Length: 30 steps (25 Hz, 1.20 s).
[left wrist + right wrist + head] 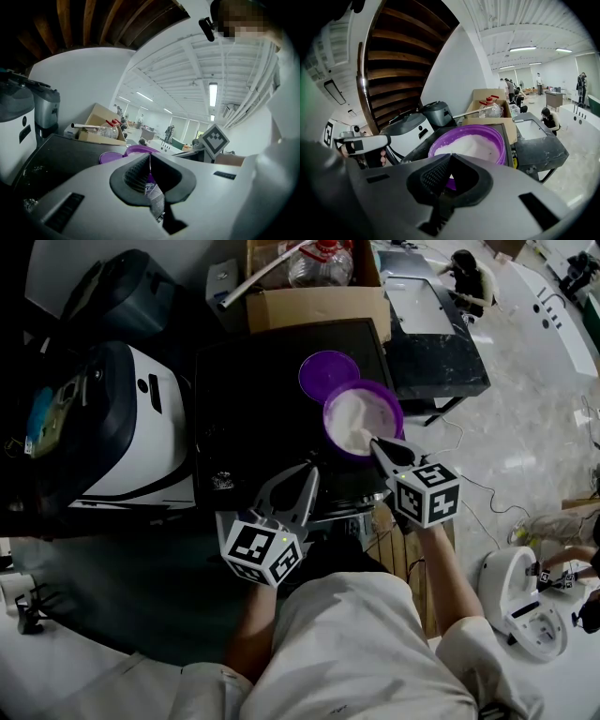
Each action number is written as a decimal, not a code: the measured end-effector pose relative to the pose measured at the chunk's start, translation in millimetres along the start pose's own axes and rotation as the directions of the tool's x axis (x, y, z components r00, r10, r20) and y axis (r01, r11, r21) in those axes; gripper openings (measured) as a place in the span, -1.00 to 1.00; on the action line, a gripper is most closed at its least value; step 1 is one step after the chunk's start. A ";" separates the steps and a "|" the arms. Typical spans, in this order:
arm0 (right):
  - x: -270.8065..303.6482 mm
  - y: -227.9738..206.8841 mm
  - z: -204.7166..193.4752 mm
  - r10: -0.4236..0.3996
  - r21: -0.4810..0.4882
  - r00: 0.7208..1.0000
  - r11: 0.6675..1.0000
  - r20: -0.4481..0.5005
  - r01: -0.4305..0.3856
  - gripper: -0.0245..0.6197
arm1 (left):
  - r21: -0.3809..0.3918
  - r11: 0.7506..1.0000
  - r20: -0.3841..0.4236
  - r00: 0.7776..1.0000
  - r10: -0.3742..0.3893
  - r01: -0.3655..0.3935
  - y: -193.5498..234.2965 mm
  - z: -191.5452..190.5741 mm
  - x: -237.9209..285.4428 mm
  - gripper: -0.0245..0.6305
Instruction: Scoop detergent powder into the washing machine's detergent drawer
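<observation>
Logged purple tub (397, 412) of white detergent powder (354, 420) on black machine top (253, 399), toward its right side. Found round purple lid (328, 374) flat on same top, just behind tub, edges touching or overlapping. Recorded right gripper (375, 442) with jaws pressed together tip to tip, nothing between them, tip at tub's near rim, at edge of powder. Recorded left gripper (309, 472) likewise closed and empty, over front edge of top, left of tub and apart from it. Noted cardboard box (319, 306) holding clear plastic bottle (321, 263) behind machine. Noted white appliance (141, 427) alongside at left.
</observation>
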State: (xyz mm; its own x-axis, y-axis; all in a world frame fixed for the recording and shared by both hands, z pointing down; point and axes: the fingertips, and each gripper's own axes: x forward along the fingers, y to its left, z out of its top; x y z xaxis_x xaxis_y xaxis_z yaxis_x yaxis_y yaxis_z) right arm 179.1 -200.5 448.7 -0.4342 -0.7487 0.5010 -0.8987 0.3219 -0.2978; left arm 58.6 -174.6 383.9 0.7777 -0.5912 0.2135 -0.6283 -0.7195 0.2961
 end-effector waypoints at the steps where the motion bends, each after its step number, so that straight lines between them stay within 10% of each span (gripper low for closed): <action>1: 0.6 1.3 0.2 0.005 0.000 1.000 1.000 -0.001 -0.005 -0.90 | 0.000 1.000 0.001 1.000 0.000 0.000 -0.2 0.4 0.3 -0.86; 30: 9.4 19.2 10.9 0.130 0.229 0.987 0.962 0.089 -0.148 -0.90 | -0.007 1.000 0.021 0.999 0.024 -0.024 1.7 4.9 2.7 -0.86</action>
State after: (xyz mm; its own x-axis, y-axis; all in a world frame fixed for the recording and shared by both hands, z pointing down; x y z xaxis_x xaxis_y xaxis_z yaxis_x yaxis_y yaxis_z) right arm 158.4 -207.7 438.9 -0.5405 -0.7488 0.3836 -0.7866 0.2879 -0.5463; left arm 59.5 -179.2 380.4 0.7620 -0.6156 0.2008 -0.6462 -0.7029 0.2974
